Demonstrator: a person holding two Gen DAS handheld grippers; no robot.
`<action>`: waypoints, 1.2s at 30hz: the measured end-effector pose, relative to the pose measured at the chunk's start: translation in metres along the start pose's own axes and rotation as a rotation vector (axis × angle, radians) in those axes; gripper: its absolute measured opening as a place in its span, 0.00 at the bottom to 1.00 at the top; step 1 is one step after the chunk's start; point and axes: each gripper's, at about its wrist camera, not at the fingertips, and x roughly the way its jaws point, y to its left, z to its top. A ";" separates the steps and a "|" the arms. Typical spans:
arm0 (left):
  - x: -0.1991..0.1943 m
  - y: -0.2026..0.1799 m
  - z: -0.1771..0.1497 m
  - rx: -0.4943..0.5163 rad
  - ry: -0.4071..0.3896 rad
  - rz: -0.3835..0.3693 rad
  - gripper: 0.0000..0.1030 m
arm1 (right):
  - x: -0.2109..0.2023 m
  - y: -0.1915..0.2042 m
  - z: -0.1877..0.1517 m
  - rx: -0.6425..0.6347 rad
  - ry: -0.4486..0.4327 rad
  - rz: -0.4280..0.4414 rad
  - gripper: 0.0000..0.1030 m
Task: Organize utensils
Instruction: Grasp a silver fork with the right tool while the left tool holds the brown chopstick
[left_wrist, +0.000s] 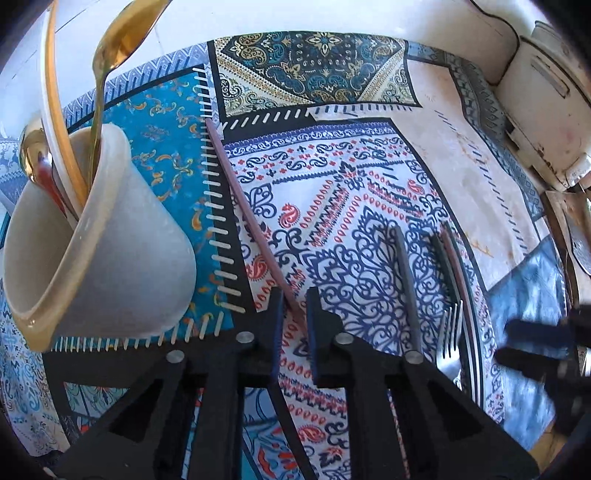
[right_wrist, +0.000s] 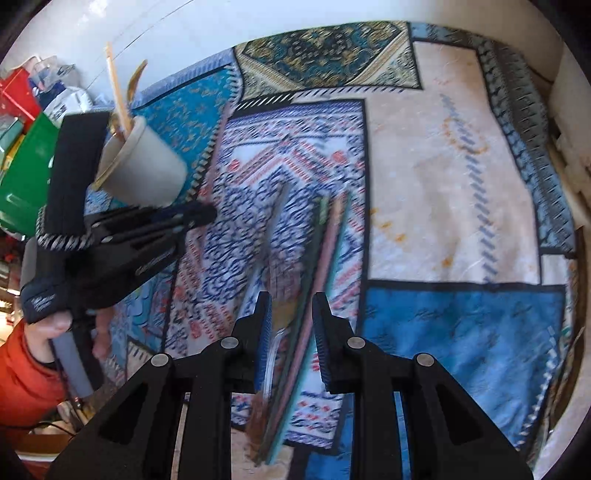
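Note:
A white cup (left_wrist: 110, 240) stands at the left holding gold spoons (left_wrist: 122, 40). A mauve chopstick (left_wrist: 243, 206) lies slanted on the patterned cloth. Its near end sits between the narrowly parted jaws of my left gripper (left_wrist: 295, 314), close to the right pad, with cloth showing beside it. Right of that lie a dark grey chopstick (left_wrist: 406, 288), a fork (left_wrist: 450, 332) and a pink chopstick (left_wrist: 458, 280). My right gripper (right_wrist: 292, 314) hovers open over this blurred bundle: fork (right_wrist: 275, 332), pink chopstick (right_wrist: 325, 251) and green ones. The cup (right_wrist: 147, 173) and left gripper (right_wrist: 199, 216) show at its left.
The patchwork tablecloth (left_wrist: 332, 74) covers the table up to a white wall. A white appliance (left_wrist: 546, 110) stands at the back right. Green (right_wrist: 26, 177) and red boxes (right_wrist: 18, 96) crowd the far left. A hand with an orange sleeve (right_wrist: 22, 376) holds the left gripper.

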 end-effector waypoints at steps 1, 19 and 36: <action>0.000 0.002 0.000 -0.004 -0.005 -0.006 0.08 | 0.003 0.003 -0.002 -0.003 0.007 0.016 0.20; -0.031 0.028 -0.061 0.093 0.164 -0.171 0.02 | 0.027 0.003 -0.023 -0.011 0.047 -0.049 0.16; -0.015 0.021 -0.020 0.152 0.146 -0.152 0.11 | 0.040 0.028 0.005 -0.044 -0.029 -0.165 0.33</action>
